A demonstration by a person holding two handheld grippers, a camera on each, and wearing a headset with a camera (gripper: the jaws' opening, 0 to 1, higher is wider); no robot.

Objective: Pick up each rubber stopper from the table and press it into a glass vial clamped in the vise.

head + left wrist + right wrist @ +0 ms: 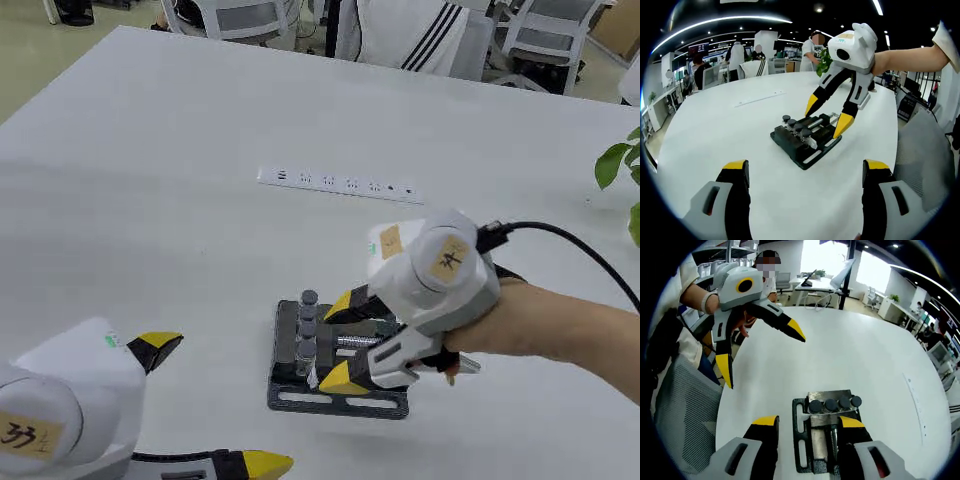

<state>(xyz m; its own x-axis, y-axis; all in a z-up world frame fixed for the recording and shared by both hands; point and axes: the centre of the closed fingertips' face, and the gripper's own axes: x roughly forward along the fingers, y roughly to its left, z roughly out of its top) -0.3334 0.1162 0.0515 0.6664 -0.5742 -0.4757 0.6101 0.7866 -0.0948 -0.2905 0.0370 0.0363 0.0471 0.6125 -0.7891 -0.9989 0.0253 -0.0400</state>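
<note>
White table (150,150) bears the vise (290,388), partly hidden behind the spread-jawed right gripper (327,348); left gripper (235,402) gapes too

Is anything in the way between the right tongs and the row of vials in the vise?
Nothing visible. The right tongs hang open above the vise, with the four dark-capped vials right ahead of their tips and open space between. The left tongs sit off to the side, open.

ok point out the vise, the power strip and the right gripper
vise (340,403), head view, front rail of its base
power strip (340,184), head view, middle of its top
right gripper (338,342), head view, midway between its fingertips
</note>
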